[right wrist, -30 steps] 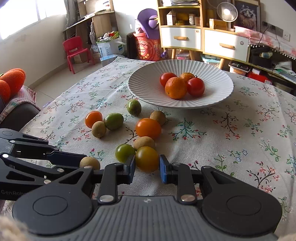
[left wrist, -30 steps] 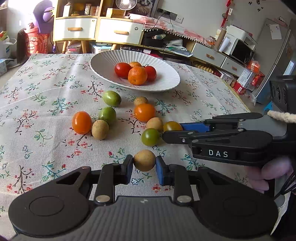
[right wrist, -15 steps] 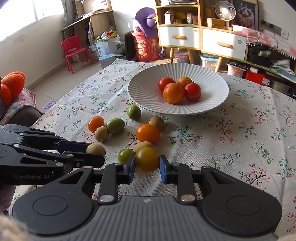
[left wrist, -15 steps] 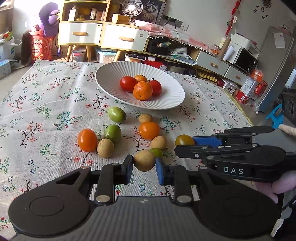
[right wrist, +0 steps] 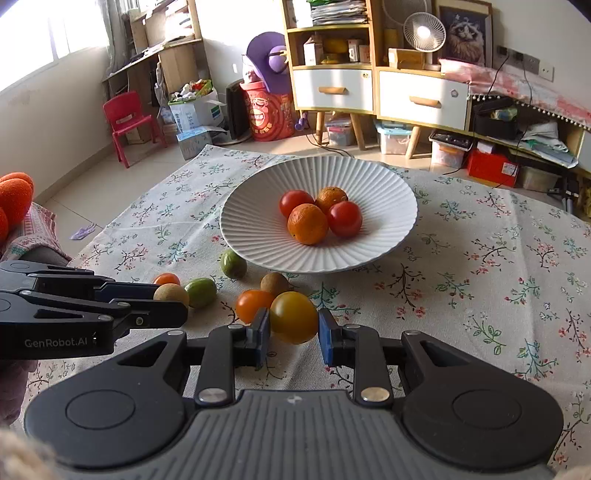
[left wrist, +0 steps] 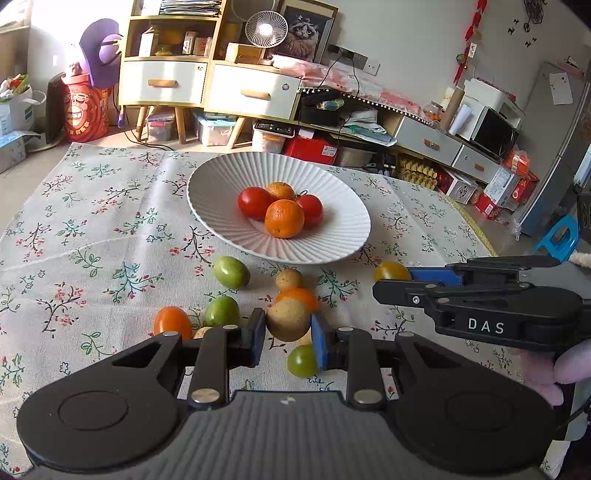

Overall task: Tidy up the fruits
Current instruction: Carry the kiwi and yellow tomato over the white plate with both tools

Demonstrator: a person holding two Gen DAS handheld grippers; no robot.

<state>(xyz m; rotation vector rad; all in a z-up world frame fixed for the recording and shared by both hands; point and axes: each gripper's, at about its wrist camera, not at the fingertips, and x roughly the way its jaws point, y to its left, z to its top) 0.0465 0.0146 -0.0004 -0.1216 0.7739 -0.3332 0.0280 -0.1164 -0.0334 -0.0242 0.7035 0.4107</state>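
Brown fruit [left wrist: 288, 319] clamped in left gripper [left wrist: 288, 334] jaws; right gripper [right wrist: 293, 334] jaws clamp yellow tomato [right wrist: 294, 316].

— What do you see behind your table at twelve o'clock?
— You've a white-drawered wooden cabinet [right wrist: 373, 92] with a small white desk fan [right wrist: 424, 31] on top, a framed cat picture [right wrist: 465, 33] beside it.
— And at ten o'clock?
— A red plastic child's chair [right wrist: 127, 122] on the floor, and a red printed barrel [right wrist: 267, 114] nearer the cabinet.

A lived-in home: behind the cloth-covered table [left wrist: 110, 229] stand a drawer cabinet [left wrist: 207, 86], fan [left wrist: 266, 28] and microwave [left wrist: 493, 127].
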